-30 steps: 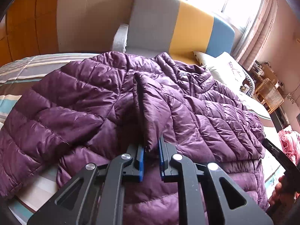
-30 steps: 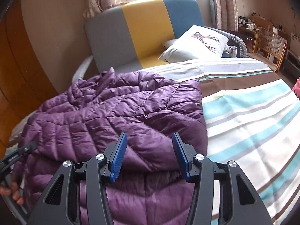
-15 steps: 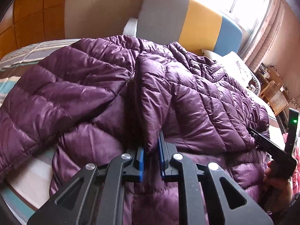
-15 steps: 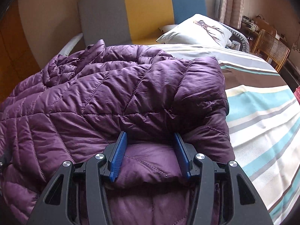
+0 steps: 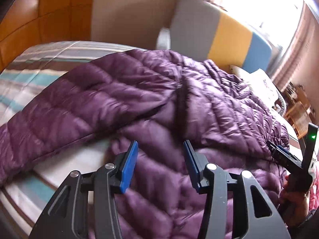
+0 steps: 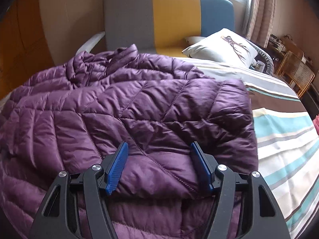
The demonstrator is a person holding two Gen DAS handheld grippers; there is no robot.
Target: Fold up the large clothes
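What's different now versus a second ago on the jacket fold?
The left gripper, which was pinching an upright ridge of the purple jacket, has just opened and let it go; the ridge has dropped. The right gripper has opened wider too, its pads clear of the folded panel now lying flat beneath it. The jacket is still on the striped bed, pillow unmoved.

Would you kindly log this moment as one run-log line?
step: release after fold | left hand-held gripper: just opened, off purple jacket | right hand-held gripper: just opened, jacket between pads | jacket on striped bed
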